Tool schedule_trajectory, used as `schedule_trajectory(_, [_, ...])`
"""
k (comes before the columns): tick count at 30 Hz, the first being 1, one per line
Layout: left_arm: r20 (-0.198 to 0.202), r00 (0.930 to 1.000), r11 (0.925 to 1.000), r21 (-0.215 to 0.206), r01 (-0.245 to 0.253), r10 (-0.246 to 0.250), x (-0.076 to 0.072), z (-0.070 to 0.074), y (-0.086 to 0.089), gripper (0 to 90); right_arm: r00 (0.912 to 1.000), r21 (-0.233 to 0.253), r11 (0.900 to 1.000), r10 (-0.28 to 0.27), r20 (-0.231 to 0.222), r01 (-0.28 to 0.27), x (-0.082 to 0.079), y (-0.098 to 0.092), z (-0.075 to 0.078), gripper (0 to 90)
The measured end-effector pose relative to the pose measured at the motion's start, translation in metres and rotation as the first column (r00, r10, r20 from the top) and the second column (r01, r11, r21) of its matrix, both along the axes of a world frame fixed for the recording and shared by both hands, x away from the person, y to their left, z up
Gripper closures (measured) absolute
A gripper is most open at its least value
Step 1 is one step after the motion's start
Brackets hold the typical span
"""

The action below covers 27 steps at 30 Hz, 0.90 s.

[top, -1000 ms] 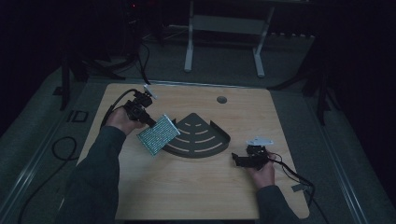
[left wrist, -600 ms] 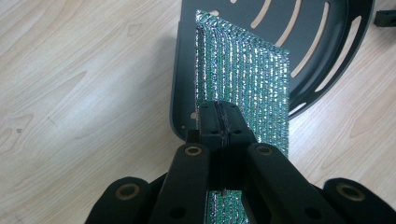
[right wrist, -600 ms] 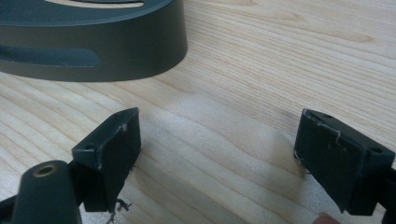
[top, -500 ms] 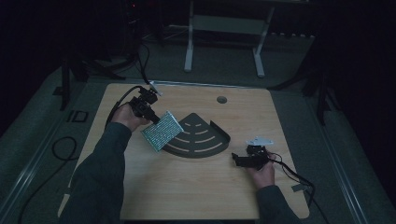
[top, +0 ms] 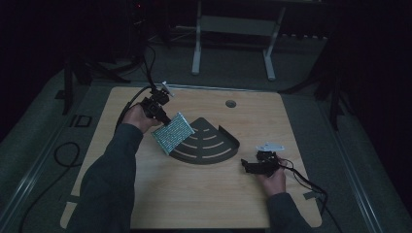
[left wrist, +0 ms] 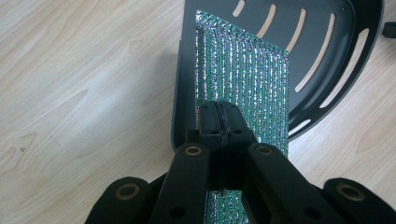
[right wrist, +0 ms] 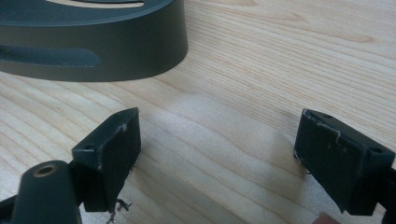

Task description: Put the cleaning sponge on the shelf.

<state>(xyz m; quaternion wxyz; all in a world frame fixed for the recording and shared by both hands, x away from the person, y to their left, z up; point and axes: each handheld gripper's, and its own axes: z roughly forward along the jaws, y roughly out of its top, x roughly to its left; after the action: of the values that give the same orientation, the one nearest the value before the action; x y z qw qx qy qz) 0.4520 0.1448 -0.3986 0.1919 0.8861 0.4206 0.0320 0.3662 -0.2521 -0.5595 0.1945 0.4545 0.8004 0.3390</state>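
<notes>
Person in dark grey long sleeves, left gripper (left wrist: 219, 112) matte black with round brass-ringed screw holes along its linkage arms, right gripper (right wrist: 215, 158) with blocky black scuffed pads, grey three-cornered plate on top, black cables trailing from both

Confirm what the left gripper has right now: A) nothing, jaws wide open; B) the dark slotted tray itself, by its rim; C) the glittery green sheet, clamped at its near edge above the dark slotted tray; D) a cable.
C: in the left gripper view the left gripper has its jaws closed on the glittery green sheet, which reaches out over the dark slotted tray.
</notes>
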Motion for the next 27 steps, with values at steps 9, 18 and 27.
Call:
schedule_trajectory(9, [-0.008,0.9999,0.9999,0.005,-0.012,0.012,0.008,-0.005,-0.001,90.0,1.0,0.001,1.0,0.0,0.0,0.0,0.0,0.0,0.0,14.1])
schedule_trajectory(18, [0.011,0.9994,0.9994,0.012,-0.032,0.032,0.014,-0.009,-0.006,90.0,1.0,0.0,1.0,0.001,0.0,-0.001,0.0,0.0,0.0,14.2])
schedule_trajectory(27, [0.017,0.9994,0.999,0.032,-0.03,0.03,0.019,-0.015,-0.014,90.0,1.0,0.0,1.0,0.001,0.0,-0.001,0.0,0.0,0.0,14.1])
